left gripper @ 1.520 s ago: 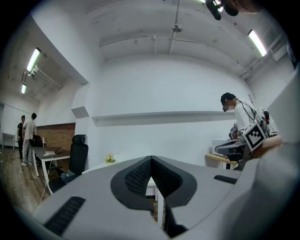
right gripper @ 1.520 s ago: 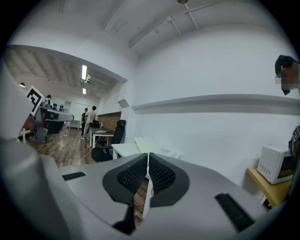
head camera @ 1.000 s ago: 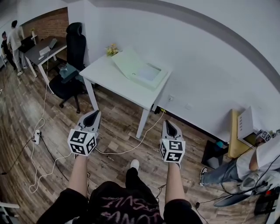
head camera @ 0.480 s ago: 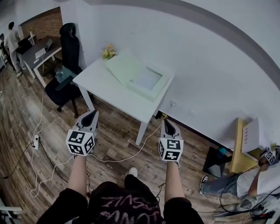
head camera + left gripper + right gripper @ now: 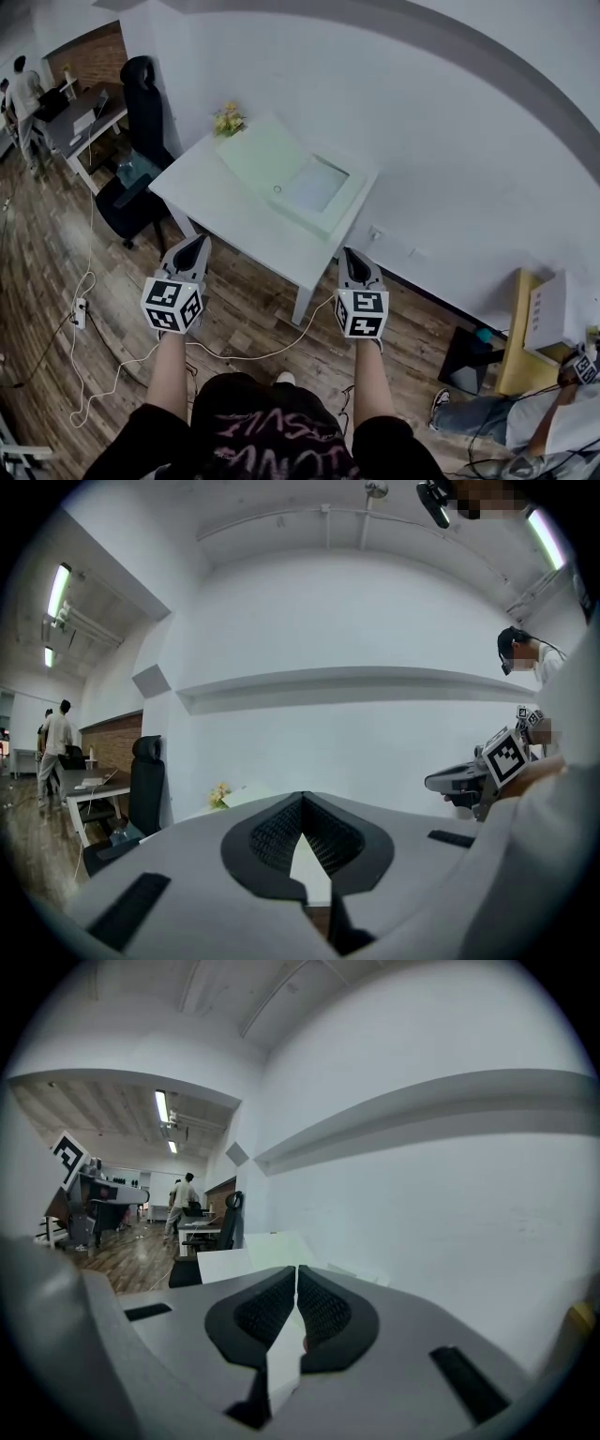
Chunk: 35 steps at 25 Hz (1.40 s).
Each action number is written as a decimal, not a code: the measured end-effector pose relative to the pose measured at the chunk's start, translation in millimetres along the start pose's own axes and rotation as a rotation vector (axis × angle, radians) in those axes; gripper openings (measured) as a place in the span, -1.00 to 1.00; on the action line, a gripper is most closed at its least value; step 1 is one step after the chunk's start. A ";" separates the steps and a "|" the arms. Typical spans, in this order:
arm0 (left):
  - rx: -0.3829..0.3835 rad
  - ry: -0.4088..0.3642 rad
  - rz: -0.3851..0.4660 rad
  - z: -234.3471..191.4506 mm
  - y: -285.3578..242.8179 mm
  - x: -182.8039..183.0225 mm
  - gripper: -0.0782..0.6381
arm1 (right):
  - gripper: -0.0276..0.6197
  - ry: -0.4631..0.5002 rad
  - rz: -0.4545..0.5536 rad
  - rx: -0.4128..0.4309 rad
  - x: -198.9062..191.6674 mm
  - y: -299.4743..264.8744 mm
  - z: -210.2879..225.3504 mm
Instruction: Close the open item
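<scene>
I see the open box (image 5: 314,187) on the worktop (image 5: 216,202) at 11 o'clock from my right gripper (image 5: 355,260), the nearer one, and at 1 o'clock from my left gripper (image 5: 193,247). Both are pressed together, empty.

White wall (image 5: 450,122), wood-plank floor (image 5: 56,281), white table (image 5: 211,199), black office chair (image 5: 145,103), ceiling strip lights (image 5: 161,1105)

The worktop (image 5: 220,202) stands against the wall, with the open box (image 5: 319,187) on its right half, flowers (image 5: 228,119) at its far left corner, a chair (image 5: 141,112) to its left, and the left tool (image 5: 193,246) and right tool (image 5: 353,258) side by side before it.
</scene>
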<state>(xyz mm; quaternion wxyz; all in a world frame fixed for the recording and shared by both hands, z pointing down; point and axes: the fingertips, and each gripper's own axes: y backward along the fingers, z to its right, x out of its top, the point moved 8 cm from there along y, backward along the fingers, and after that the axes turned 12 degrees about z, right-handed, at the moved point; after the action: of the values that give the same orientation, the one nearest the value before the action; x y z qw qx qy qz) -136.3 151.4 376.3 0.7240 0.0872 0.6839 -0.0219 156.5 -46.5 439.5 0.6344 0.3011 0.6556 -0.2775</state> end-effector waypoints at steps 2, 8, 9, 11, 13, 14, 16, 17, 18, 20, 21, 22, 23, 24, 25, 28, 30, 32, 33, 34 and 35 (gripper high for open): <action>0.005 -0.001 -0.001 -3.5 -6.0 0.7 -0.74 | -0.83 -0.008 -0.011 0.004 -3.2 -9.3 2.0; 0.019 -0.012 0.011 -11.6 -22.2 1.0 -0.74 | -0.83 -0.011 -0.004 0.013 -3.3 -30.9 10.4; 0.021 -0.011 0.014 -13.6 -25.0 0.0 -0.74 | -0.83 -0.010 0.000 0.014 -3.5 -34.3 10.6; 0.019 -0.012 0.018 -16.7 -32.0 -3.2 -0.74 | -0.83 -0.009 0.006 0.014 -5.2 -41.4 12.3; 0.012 -0.014 0.019 -19.7 -41.3 -6.7 -0.74 | -0.83 -0.006 0.009 0.012 -6.8 -49.4 14.8; 0.009 -0.014 0.019 -21.3 -46.1 -8.8 -0.74 | -0.83 -0.003 0.010 0.010 -7.4 -53.4 16.1; 0.002 -0.014 0.018 -25.2 -56.3 -13.3 -0.74 | -0.83 -0.004 0.014 0.004 -8.3 -62.3 19.5; -0.001 -0.012 0.017 -28.0 -61.4 -15.5 -0.74 | -0.83 -0.004 0.016 0.000 -8.8 -67.5 20.8; -0.002 -0.010 0.016 -31.8 -66.5 -17.9 -0.74 | -0.83 -0.003 0.016 -0.003 -9.4 -73.0 21.2; -0.005 0.000 0.011 -42.0 -76.9 -22.7 -0.74 | -0.83 -0.005 0.011 -0.008 -10.8 -85.1 20.0; -0.010 0.003 0.007 -47.5 -82.8 -25.1 -0.74 | -0.83 -0.010 0.008 -0.012 -11.5 -91.8 19.2; -0.016 0.006 0.002 -52.4 -89.3 -27.7 -0.74 | -0.83 -0.014 0.004 -0.016 -12.5 -98.6 19.0; -0.023 0.009 -0.003 -56.5 -96.2 -30.7 -0.74 | -0.83 -0.014 -0.003 -0.019 -14.2 -105.4 19.4; -0.029 0.012 -0.008 -60.2 -103.4 -33.9 -0.74 | -0.83 -0.013 -0.012 -0.020 -16.4 -112.4 20.3; -0.034 0.015 -0.013 -64.3 -110.8 -37.2 -0.74 | -0.83 -0.013 -0.020 -0.020 -18.7 -119.6 21.0; -0.048 0.027 -0.029 -81.1 -134.6 -48.8 -0.74 | -0.83 -0.018 -0.030 -0.027 -23.8 -142.7 20.8; -0.054 0.043 -0.044 -95.9 -150.8 -58.7 -0.74 | -0.83 -0.023 -0.039 -0.039 -27.0 -160.2 19.2; -0.062 0.062 -0.060 -112.2 -167.2 -67.8 -0.74 | -0.83 -0.018 -0.056 -0.049 -29.9 -179.6 16.4; -0.068 0.070 -0.069 -120.3 -175.7 -72.0 -0.74 | -0.83 -0.014 -0.066 -0.053 -30.9 -189.5 14.9; -0.075 0.076 -0.078 -128.5 -184.7 -75.8 -0.74 | -0.83 -0.010 -0.075 -0.058 -31.2 -199.5 13.6; -0.083 0.081 -0.087 -136.7 -193.9 -79.1 -0.74 | -0.83 -0.007 -0.081 -0.063 -31.0 -209.3 12.4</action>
<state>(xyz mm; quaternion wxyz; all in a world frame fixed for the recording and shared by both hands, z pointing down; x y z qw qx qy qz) -305.5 -25.0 429.6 0.6970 0.0282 0.7162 -0.0212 8.9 -196.2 466.2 0.6340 0.2529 0.6737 -0.2832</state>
